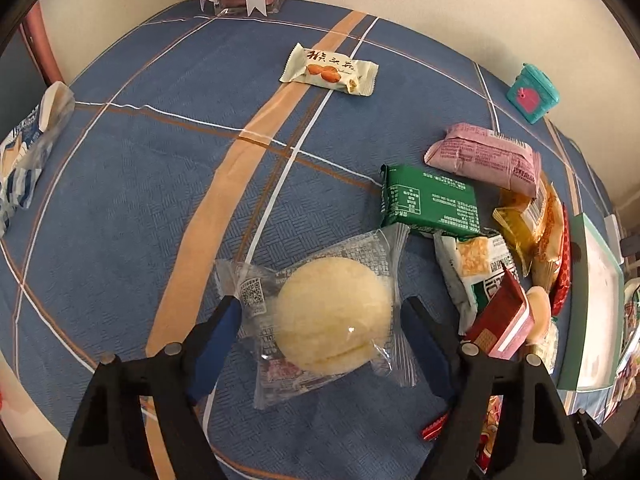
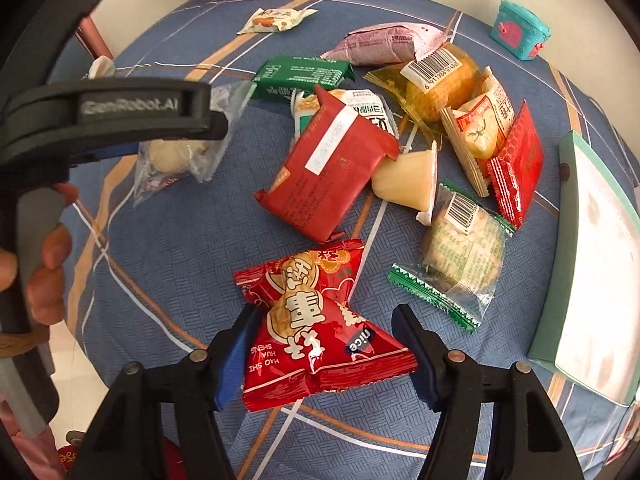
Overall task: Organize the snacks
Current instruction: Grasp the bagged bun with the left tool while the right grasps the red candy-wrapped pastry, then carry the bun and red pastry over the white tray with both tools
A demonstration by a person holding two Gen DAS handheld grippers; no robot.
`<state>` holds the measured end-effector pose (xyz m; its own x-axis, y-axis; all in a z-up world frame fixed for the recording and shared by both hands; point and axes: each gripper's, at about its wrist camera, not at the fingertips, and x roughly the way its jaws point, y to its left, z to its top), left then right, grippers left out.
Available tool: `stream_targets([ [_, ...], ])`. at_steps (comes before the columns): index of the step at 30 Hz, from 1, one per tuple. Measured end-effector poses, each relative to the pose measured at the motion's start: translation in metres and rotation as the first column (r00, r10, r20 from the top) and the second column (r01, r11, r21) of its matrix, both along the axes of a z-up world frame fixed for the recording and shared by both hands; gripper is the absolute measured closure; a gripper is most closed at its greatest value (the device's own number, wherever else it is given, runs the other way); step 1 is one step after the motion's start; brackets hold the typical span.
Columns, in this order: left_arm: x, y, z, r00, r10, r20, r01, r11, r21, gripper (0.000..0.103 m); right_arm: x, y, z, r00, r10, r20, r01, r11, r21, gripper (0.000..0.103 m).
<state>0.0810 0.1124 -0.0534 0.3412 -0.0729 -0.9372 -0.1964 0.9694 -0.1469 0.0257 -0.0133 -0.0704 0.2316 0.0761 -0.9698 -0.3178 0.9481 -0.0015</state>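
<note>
Your left gripper [image 1: 320,320] straddles the clear-wrapped round bun [image 1: 332,320] on the blue tablecloth [image 1: 140,200], jaws apart with a blue pad at each side, the wrapper's long axis running across the gap. Your right gripper [image 2: 324,344] straddles the red peanut packet [image 2: 316,332] near the heap's edge, pads just beside it, contact unclear.
</note>
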Motion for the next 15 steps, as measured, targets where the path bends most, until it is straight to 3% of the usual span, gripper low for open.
stream_targets([
  [2,-0.001,0.002,0.002,1.000,0.010,0.010,-0.010,1.000,0.003,0.033,0.001,-0.002,0.000,1.000,-0.003,0.000,0.003,1.000,0.002,0.036],
  [5,-0.006,0.004,0.006,0.999,0.027,0.017,-0.027,1.000,-0.011,0.037,0.003,-0.004,0.001,1.000,-0.001,0.001,0.001,1.000,0.006,0.038],
  [15,-0.034,-0.001,0.044,0.996,0.047,0.078,-0.045,0.999,-0.030,0.038,-0.011,-0.018,0.032,0.999,-0.012,0.034,0.011,0.998,0.054,0.039],
])
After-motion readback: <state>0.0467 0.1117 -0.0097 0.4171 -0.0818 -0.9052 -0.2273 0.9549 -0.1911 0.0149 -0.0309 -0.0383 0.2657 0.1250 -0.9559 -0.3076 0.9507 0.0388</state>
